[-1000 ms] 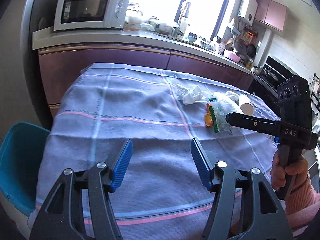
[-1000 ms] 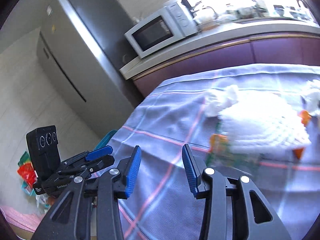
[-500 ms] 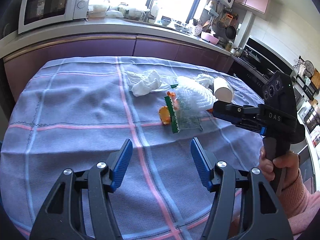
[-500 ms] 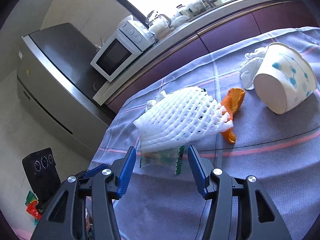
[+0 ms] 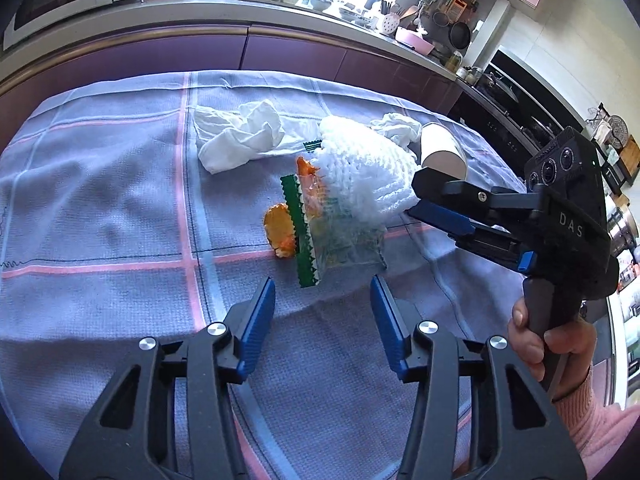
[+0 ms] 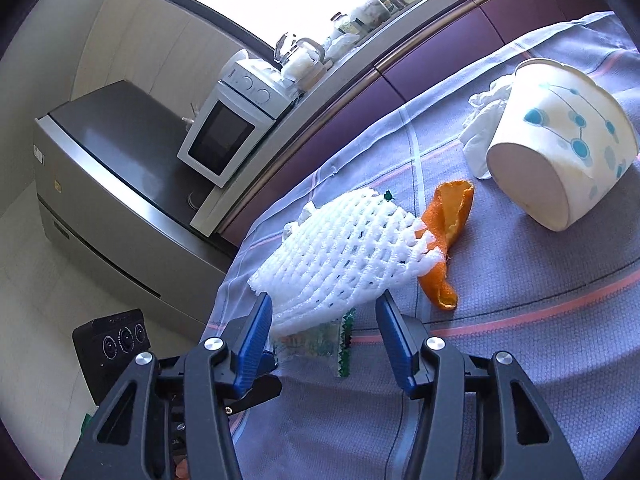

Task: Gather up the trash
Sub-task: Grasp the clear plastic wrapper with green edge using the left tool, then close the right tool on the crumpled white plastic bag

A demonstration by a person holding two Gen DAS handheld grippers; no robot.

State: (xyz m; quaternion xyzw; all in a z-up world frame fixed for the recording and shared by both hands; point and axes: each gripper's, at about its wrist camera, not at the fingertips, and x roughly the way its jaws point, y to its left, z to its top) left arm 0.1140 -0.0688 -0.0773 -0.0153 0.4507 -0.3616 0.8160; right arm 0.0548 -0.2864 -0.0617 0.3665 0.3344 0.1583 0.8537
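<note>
Risk: your right gripper [image 6: 323, 322], spread astride the foam fruit net [image 6: 340, 256], may snag the plastic wrapper [image 6: 316, 346] underneath.

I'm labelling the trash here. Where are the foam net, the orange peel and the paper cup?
foam net [image 6: 344, 252], right wrist view, middle of mesh.
orange peel [image 6: 450, 216], right wrist view, upper curl.
paper cup [image 6: 568, 128], right wrist view, printed side wall.

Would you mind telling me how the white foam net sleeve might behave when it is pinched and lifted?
The foam net sleeve looks airy and open-meshed, so probably very light and squashy. It drapes over the clear wrapper, so it may flop, and its mesh could snag the orange peel beside it.
</note>
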